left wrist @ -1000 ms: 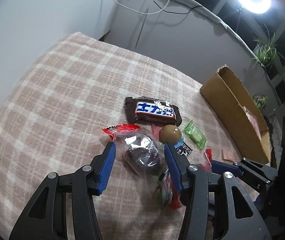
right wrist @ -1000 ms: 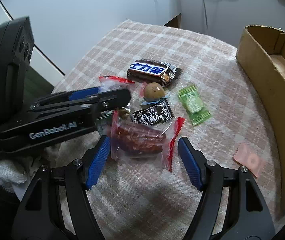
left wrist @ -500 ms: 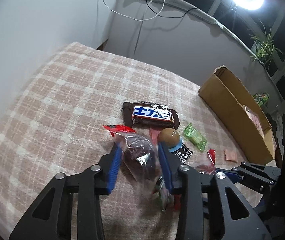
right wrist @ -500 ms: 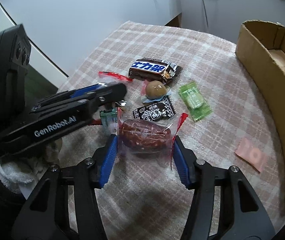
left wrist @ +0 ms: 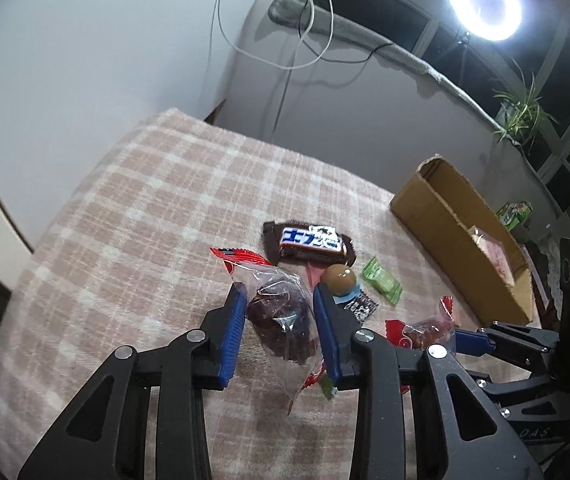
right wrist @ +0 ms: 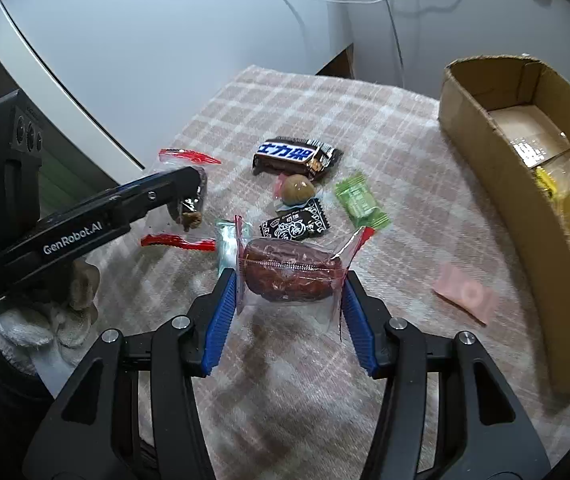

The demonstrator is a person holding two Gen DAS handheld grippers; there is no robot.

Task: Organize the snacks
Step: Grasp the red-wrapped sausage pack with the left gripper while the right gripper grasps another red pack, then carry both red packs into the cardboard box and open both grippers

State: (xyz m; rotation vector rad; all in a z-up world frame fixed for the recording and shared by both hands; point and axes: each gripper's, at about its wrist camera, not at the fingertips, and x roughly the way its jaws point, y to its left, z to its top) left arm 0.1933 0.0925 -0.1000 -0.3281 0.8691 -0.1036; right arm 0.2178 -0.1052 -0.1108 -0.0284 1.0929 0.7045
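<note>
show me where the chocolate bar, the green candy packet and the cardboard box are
chocolate bar [right wrist: 289,155], right wrist view, on its blue label.
green candy packet [right wrist: 360,204], right wrist view, middle of the wrapper.
cardboard box [right wrist: 497,168], right wrist view, on its near side wall.

The left gripper [left wrist: 279,314] angles down toward 12 o'clock, its blue pads [left wrist: 233,332] clamping a snack. The right gripper [right wrist: 289,294] tilts down likewise, pinching another. A gloved hand [right wrist: 49,312], apparently the left, shows at 9 o'clock.
</note>
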